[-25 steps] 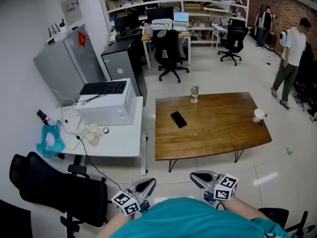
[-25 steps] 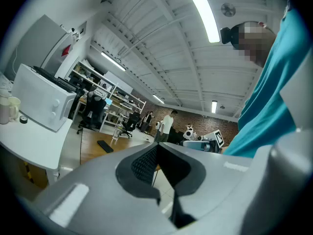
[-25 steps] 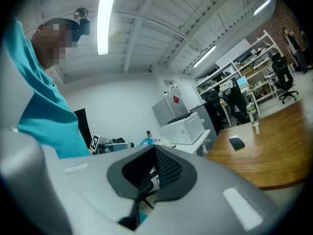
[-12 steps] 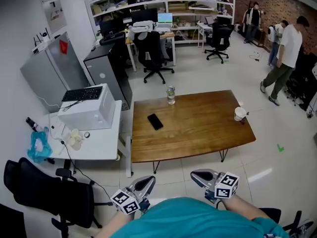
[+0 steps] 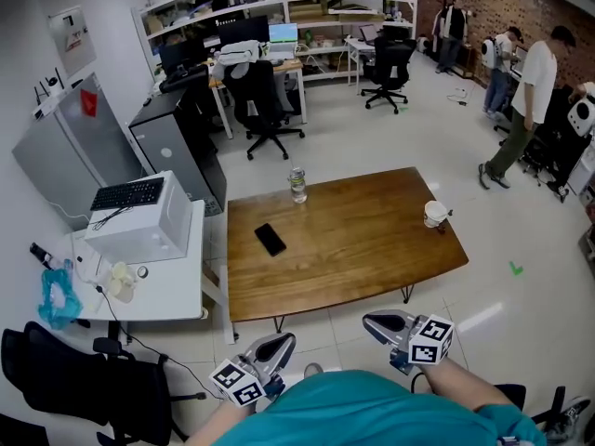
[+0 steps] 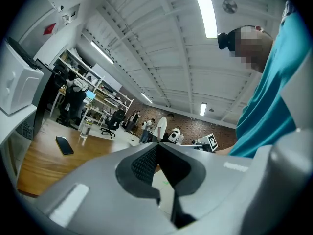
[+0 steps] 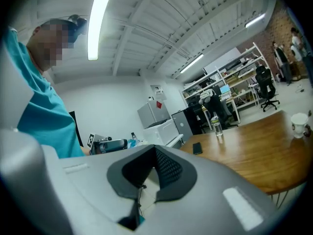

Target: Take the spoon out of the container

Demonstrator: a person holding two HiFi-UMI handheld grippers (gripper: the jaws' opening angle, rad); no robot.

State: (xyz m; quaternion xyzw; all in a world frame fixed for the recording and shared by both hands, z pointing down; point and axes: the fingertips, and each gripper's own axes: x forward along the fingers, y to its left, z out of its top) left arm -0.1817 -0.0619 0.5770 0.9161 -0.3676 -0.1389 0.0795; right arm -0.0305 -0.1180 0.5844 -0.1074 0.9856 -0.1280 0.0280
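A white cup-like container (image 5: 434, 214) stands near the right end of the brown wooden table (image 5: 353, 258), with a thin handle, perhaps the spoon, poking out to its right. It also shows in the right gripper view as a container (image 7: 299, 121) at the far right. Both grippers are held low against the person's teal shirt, well short of the table. My left gripper (image 5: 283, 341) has its jaws together with nothing between them, and so does my right gripper (image 5: 371, 321). In the gripper views the left gripper (image 6: 156, 146) and the right gripper (image 7: 155, 149) each show their tips touching.
A black phone (image 5: 271, 239) and a clear bottle (image 5: 297, 185) sit on the table's left half. A white desk (image 5: 167, 286) with a boxy unit and keyboard stands to the left, a black chair (image 5: 84, 388) at lower left. People (image 5: 530, 100) stand at far right.
The view has swung, so the table and desk now sit further left and the cup nearer the middle. Both grippers stay shut, low by the body.
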